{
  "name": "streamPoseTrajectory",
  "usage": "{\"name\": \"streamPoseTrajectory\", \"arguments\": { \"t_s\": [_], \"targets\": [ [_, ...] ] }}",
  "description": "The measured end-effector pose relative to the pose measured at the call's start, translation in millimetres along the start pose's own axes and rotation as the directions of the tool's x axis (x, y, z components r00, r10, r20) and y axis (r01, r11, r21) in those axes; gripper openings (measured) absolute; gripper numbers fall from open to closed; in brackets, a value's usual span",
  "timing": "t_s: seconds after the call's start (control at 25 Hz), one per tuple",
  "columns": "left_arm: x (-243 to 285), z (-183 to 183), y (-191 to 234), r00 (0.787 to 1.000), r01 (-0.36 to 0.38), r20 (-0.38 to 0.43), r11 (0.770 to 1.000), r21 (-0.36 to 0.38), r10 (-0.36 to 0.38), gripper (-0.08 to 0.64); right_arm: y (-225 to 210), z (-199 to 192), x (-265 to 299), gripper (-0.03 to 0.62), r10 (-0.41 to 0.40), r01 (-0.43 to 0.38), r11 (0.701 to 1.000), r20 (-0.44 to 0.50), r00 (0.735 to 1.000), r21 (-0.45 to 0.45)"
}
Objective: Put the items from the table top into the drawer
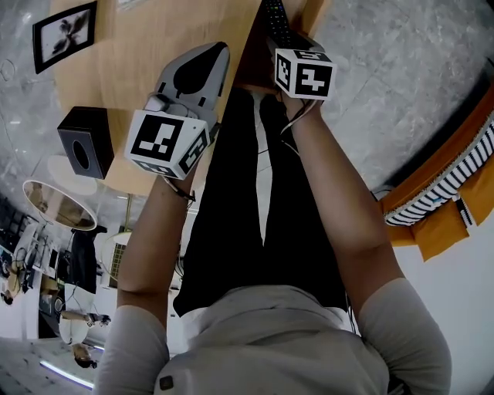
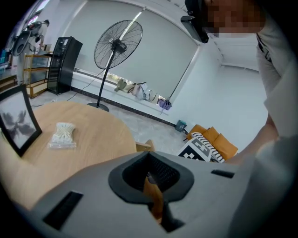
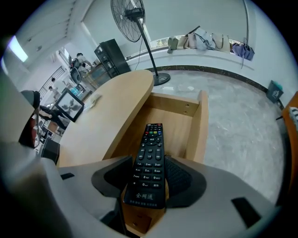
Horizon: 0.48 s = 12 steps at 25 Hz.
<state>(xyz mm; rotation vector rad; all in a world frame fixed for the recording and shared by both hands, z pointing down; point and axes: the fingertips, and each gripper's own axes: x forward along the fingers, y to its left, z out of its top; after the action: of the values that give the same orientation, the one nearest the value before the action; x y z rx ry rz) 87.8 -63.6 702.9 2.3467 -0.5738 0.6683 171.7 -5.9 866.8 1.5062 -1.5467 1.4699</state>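
My right gripper is shut on a black remote control, gripping it by its lower end. The remote points out over the open wooden drawer beside the round wooden table. In the head view the remote sticks out past the right gripper at the top edge. My left gripper hangs over the table's edge with its jaws together and nothing in them. On the table lie a clear packet of cotton swabs and a black picture frame.
A black box-shaped speaker stands on the table near its edge, close to my left gripper. A pedestal fan stands on the floor beyond the table. An orange sofa with a striped cushion is off to the right.
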Motion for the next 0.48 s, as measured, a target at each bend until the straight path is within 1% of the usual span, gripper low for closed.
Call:
{"name": "streamPoseTrajectory", "arguments": {
  "t_s": [0.2,0.48],
  "targets": [
    [-2.1,-8.9,10.3,1.000,-0.009,-0.004,1.000,-0.016,0.009,0.009,1.4,-0.8,13.0,0.235,-0.005,0.005,1.000,-0.011,1.000,0.007],
    [-1.6,-18.2,15.1,1.000,-0.013,-0.001,0.999,-0.038,0.013,0.009,-1.7,-12.9,27.6,0.236,-0.018,0.018,1.000,-0.038,0.999,0.013]
  ]
}}
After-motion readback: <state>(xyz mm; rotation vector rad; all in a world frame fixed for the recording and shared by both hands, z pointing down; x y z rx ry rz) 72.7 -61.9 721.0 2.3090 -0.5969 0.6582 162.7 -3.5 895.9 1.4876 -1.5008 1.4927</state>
